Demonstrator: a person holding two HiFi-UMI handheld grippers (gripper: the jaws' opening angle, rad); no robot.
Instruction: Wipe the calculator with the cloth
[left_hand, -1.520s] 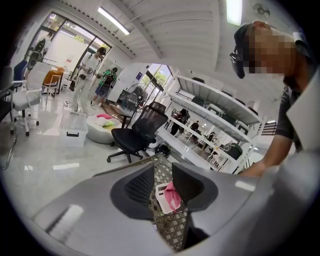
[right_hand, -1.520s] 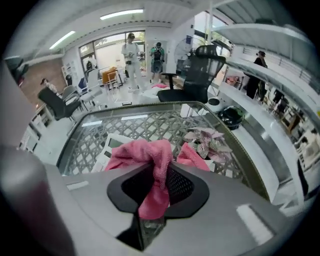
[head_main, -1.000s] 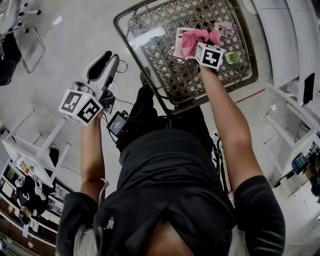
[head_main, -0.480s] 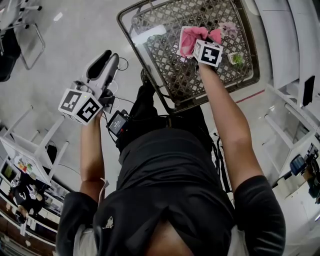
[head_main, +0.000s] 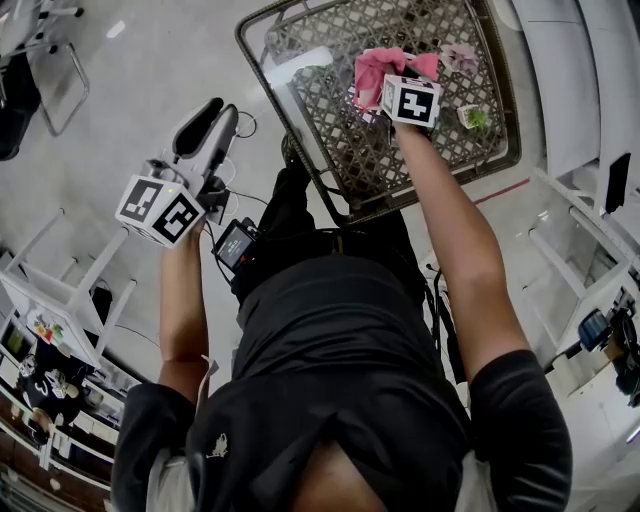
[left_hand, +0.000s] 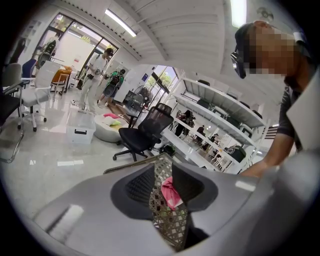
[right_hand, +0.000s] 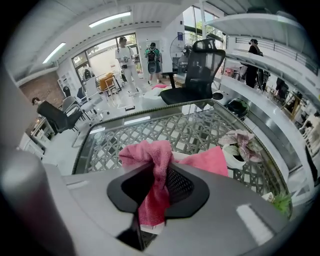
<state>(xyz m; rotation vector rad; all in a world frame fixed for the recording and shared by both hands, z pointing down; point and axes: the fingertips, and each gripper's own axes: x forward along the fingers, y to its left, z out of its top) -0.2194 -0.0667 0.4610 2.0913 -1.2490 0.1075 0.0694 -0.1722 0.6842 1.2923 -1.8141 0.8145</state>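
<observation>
My right gripper is shut on a pink cloth, which bunches up above the jaws and hangs down between them. In the head view that gripper holds the cloth down on a white calculator. The calculator lies on the lattice glass table and is mostly covered; only a white edge shows under the cloth. My left gripper hangs off the table's left side, away from it. Its jaws stand slightly apart with nothing between them.
A small white pot with a pinkish plant stands right of the cloth, with a green item nearer the table's right edge. A black office chair and standing people are beyond the table. A white chair is at lower left.
My right gripper has slid the cloth a little to the left and farther away over the calculator. The left gripper has stayed where it was.
</observation>
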